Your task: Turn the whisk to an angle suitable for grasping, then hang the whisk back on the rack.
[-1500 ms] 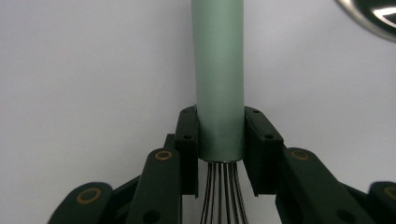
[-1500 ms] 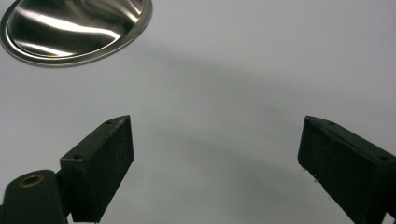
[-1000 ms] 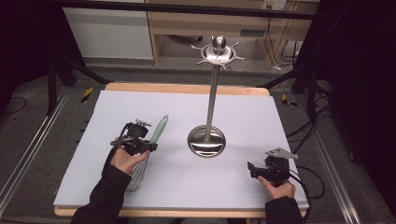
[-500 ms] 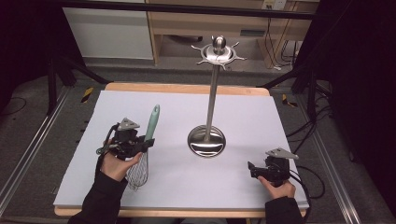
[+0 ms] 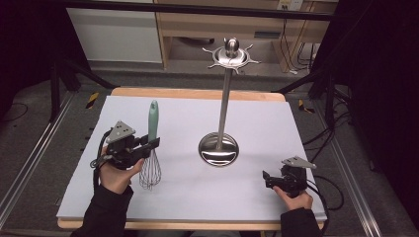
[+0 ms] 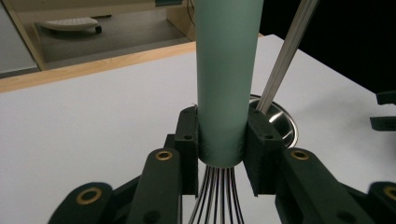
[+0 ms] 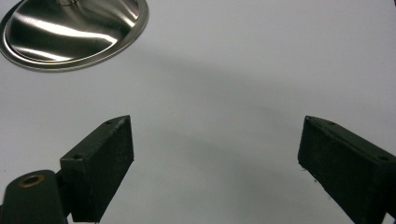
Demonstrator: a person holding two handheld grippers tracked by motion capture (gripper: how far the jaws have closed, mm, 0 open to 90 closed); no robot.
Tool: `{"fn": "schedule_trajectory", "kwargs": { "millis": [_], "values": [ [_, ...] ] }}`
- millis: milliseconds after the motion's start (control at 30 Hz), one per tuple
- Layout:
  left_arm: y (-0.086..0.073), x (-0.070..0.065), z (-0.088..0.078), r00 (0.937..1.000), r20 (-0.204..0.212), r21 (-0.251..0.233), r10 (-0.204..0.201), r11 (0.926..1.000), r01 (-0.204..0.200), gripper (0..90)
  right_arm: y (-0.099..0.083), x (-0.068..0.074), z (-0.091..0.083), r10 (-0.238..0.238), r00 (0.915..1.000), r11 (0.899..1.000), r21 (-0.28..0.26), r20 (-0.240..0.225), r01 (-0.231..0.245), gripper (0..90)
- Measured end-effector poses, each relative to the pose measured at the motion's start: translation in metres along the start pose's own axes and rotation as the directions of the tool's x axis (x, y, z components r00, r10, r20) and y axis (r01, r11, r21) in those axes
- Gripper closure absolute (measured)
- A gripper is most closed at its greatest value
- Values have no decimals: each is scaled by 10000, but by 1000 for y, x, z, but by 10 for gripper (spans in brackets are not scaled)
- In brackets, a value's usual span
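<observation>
At the left of the tabletop (image 5: 197, 123), the left hand (image 5: 116, 175) holds the left claw (image 5: 148, 144) raised off the surface, pointing right, clamped on the mint-green handle of the whisk (image 5: 152, 143). The whisk stands upright, wires hanging down, handle up. In the middle stands the steel utensil stand (image 5: 220, 148), apart from both claws. At the right, the right hand (image 5: 291, 197) rests low near the front edge, the right claw (image 5: 267, 178) spread wide with nothing in it.

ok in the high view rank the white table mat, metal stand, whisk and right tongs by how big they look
1. flat white table mat
2. tall steel hook stand with round base
3. green-handled wire whisk
4. black right tongs, smallest, though the hand hides part
</observation>
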State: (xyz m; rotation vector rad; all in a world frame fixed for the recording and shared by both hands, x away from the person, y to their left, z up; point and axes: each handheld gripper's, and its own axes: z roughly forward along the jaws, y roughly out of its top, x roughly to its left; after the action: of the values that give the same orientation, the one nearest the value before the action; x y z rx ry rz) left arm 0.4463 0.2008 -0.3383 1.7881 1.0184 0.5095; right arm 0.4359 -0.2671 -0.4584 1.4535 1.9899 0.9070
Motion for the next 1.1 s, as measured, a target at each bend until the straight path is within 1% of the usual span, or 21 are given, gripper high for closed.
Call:
{"fn": "schedule_trajectory", "kwargs": {
  "millis": [67,100,200,233,433,567,600,633,667,700,800,833,867,900,933,1067,1100],
  "values": [
    [3,0,-2,10000,35,-175,-43,9998,44,690,0,0,0,7,10000,10000,-14,-19,-7,110],
    [6,-1,-4,10000,66,-375,-58,9993,61,690,0,0,0,13,10000,10000,-29,-31,-13,109],
    [10,-3,-6,9999,100,-515,-25,9987,30,690,0,1,0,44,10000,10000,-58,-29,-45,110],
    [13,-4,-7,9999,148,-675,8,9977,2,690,0,0,-1,-22,10000,10000,-79,-16,22,109],
    [21,-7,-8,9996,263,-951,66,9955,-40,690,0,0,-2,10,10000,9999,-132,9,-9,109],
    [29,-10,-10,9993,351,-1260,106,9920,-61,690,0,0,-2,-30,10000,9999,-161,0,30,109],
    [29,-10,-10,9993,351,-1260,106,9920,-61,690,0,0,-2,-30,10000,9999,-161,0,30,109],
    [32,-12,-11,9991,397,-1393,131,9902,-75,690,-1,1,-2,40,10000,9998,-173,10,-40,109],
    [32,-12,-11,9991,397,-1393,131,9902,-75,689,-1,1,-2,40,10000,9998,-173,10,-40,109],
    [36,-13,-11,9989,442,-1517,140,9884,-72,689,-1,2,-2,20,10000,9999,-168,5,-20,109],
    [40,-15,-12,9987,463,-1598,212,9871,-135,690,0,0,-2,-65,10000,9996,-285,-18,64,109],
    [45,-16,-13,9985,497,-1675,231,9858,-144,690,-1,0,-3,-55,10000,9996,-278,-38,54,109],
    [45,-16,-13,9985,497,-1675,231,9858,-144,690,-1,0,-3,-55,10000,9996,-278,-38,54,109],
    [48,-17,-13,9981,565,-1745,255,9845,-153,690,-1,1,-3,19,10000,9997,-239,-51,-21,108],
    [48,-17,-13,9981,565,-1745,255,9845,-153,690,-1,1,-3,-23,10000,9997,-237,9,23,107],
    [54,-21,-11,9970,681,-1720,372,9848,-250,690,-1,1,-3,-55,10000,9996,-264,-17,55,108],
    [57,-23,-9,9962,725,-1710,474,9847,-344,690,-1,0,-2,-92,10000,9995,-288,7,92,107]
  ]
}}
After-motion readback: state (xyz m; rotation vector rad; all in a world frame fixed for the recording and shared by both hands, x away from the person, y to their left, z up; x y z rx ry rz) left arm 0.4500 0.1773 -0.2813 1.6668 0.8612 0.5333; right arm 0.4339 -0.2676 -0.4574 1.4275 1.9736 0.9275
